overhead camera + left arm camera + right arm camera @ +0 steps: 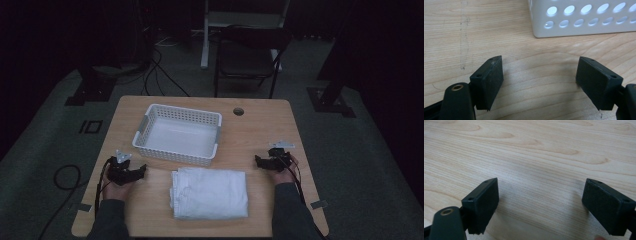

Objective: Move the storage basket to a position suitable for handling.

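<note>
A folded white cloth [209,192] lies on the wooden table [260,130] near its front edge. Behind it stands a white perforated basket [178,133] with nothing in it. My left gripper [131,172] rests on the table left of the cloth, jaws spread wide, nothing between them. In the left gripper view, the gripper [539,82] faces bare wood and a corner of the basket [584,18]. My right gripper [263,161] rests right of the cloth, also open. In the right gripper view, the gripper [540,205] has just wood grain between its jaws.
A round cable hole [238,111] sits at the table's back right. A dark folding chair [248,55] stands behind the table. Cables [67,177] trail over the dim floor at left. Tape strips [318,204] mark the table's front corners.
</note>
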